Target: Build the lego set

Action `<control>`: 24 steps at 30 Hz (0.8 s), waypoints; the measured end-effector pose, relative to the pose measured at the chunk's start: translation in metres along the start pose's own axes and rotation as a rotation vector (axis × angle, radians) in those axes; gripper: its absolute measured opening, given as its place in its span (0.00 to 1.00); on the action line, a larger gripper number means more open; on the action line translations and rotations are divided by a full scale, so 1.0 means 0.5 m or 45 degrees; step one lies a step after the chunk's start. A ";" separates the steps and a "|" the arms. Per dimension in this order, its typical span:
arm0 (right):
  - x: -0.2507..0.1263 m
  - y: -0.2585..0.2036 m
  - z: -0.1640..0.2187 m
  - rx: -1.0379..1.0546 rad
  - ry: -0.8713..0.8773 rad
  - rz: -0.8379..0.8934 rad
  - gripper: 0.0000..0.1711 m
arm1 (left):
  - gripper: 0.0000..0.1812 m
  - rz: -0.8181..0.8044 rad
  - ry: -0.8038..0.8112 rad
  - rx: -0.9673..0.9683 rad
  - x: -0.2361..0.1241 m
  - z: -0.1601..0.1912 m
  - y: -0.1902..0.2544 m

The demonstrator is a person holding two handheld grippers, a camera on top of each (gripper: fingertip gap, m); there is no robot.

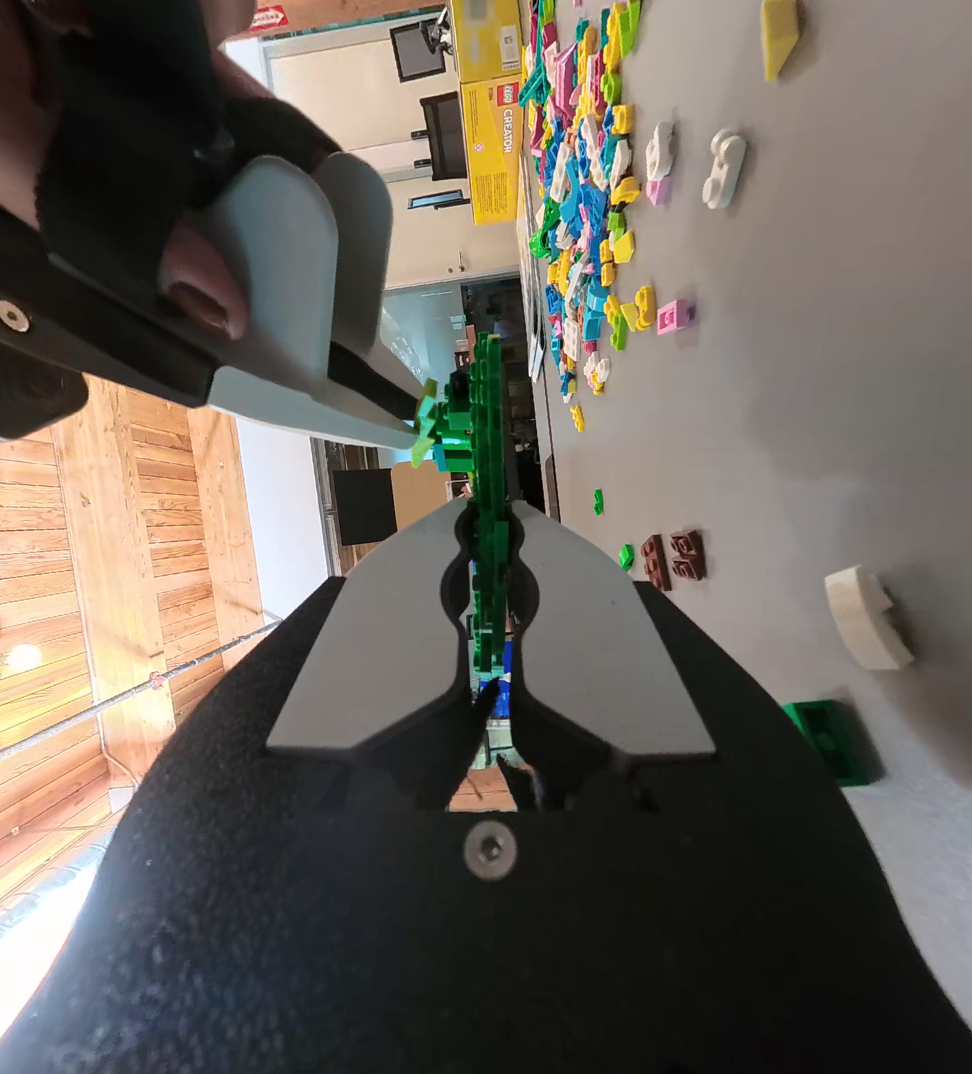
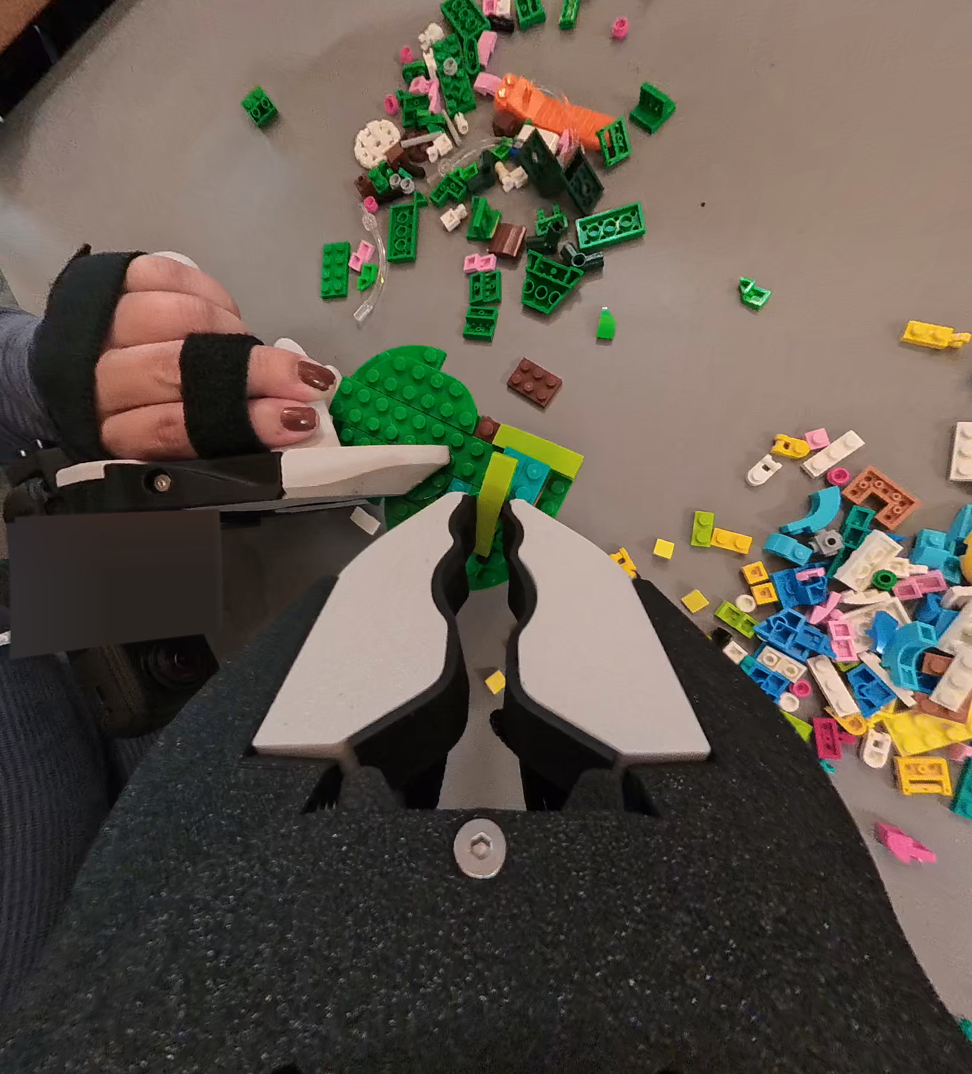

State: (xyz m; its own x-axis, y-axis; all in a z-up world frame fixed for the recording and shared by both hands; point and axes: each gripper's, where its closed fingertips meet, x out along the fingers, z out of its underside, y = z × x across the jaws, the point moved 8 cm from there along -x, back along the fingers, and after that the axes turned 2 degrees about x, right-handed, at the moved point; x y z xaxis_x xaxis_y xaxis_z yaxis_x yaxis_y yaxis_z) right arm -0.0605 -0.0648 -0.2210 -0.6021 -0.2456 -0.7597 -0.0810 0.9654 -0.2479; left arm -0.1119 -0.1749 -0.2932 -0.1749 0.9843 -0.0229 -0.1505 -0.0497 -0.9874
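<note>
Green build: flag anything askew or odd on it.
The lime plate pinched by the right gripper stands on edge against the green build, not yet seated flat. The left gripper clamps the build's edge. Nothing looks broken.

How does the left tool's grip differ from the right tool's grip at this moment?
The left tool clamps the green build by the edge of its plates; the right tool pinches only a lime piece. The green build is wide and studded; the lime piece is thin and narrow. In the right wrist view the left tool comes in from the side, while the right tool points straight ahead. Both are shut, and both meet at the same model.
</note>
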 end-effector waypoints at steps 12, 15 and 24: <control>0.001 0.002 -0.010 -0.018 -0.049 0.023 0.05 | 0.04 0.007 0.003 -0.010 0.001 0.001 0.001; -0.006 0.004 -0.009 -0.030 -0.046 0.042 0.04 | 0.04 0.012 -0.004 -0.010 0.002 0.003 0.002; -0.009 0.043 0.158 0.020 -0.558 0.183 0.04 | 0.04 0.028 0.008 -0.019 0.001 0.008 0.002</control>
State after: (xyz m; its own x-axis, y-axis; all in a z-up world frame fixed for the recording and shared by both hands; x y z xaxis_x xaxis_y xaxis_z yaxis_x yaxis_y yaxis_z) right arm 0.0035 -0.0496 -0.2703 -0.2134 -0.1268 -0.9687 -0.0072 0.9917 -0.1282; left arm -0.1158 -0.1749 -0.2934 -0.1717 0.9841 -0.0453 -0.1323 -0.0686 -0.9888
